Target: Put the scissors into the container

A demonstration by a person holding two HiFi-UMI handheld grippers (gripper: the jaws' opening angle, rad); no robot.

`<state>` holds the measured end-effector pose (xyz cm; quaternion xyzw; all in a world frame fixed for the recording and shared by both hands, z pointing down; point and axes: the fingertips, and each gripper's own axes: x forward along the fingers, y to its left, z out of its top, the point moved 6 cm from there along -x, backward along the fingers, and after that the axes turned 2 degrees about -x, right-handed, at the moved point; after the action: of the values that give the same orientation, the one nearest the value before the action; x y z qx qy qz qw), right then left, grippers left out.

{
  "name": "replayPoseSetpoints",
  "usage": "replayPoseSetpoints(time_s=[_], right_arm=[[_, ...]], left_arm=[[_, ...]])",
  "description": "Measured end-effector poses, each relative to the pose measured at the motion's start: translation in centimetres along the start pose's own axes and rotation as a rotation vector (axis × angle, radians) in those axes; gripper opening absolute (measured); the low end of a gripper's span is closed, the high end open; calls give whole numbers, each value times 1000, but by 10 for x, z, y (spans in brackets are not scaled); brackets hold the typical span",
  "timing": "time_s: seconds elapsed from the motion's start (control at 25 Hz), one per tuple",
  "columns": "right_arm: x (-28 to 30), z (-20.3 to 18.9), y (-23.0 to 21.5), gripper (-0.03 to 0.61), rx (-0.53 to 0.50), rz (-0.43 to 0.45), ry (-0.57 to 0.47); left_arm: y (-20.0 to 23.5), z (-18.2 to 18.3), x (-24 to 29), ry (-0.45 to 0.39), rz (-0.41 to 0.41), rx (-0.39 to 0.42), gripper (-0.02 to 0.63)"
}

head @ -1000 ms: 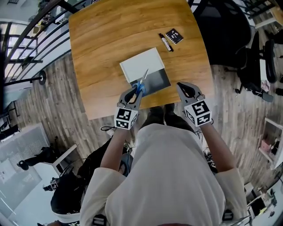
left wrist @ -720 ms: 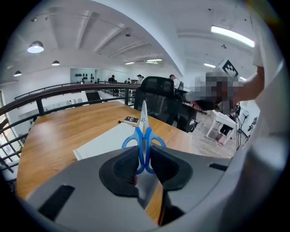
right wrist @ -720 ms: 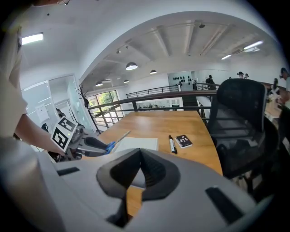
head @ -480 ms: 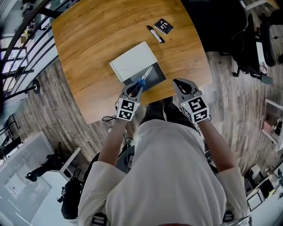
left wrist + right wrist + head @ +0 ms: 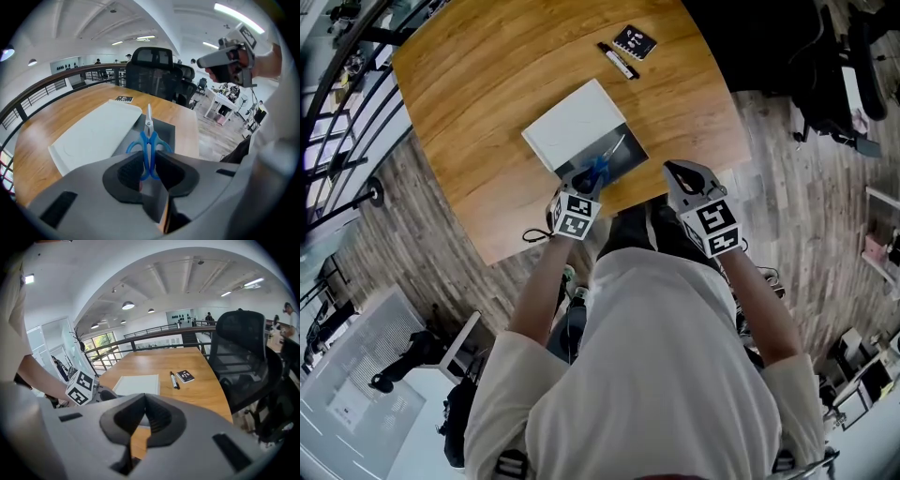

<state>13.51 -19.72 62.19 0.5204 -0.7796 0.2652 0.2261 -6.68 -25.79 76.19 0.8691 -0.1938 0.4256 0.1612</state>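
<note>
Blue-handled scissors are clamped by their handles in my left gripper, which is shut on them. Their blades point forward over the dark open part of the container. The container's white lid is slid back, covering the far part. In the left gripper view the scissors stick out between the pads above the dark container, with the lid to the left. My right gripper hovers at the table's near edge, to the right of the container, shut and empty.
A black marker and a small black card lie at the far side of the wooden table. Office chairs stand off the table's right side. A railing runs along the left.
My left gripper has carried the scissors a little forward, closer over the container's open part. The right gripper keeps its place beside it.
</note>
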Motion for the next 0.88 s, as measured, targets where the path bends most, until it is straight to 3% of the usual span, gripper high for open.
replayPoseSetpoints(time_s=[0.88], right_arm=[[-3, -14, -18, 3, 68, -69, -5]], left_arm=[[20, -14, 66, 358, 35, 46, 78]])
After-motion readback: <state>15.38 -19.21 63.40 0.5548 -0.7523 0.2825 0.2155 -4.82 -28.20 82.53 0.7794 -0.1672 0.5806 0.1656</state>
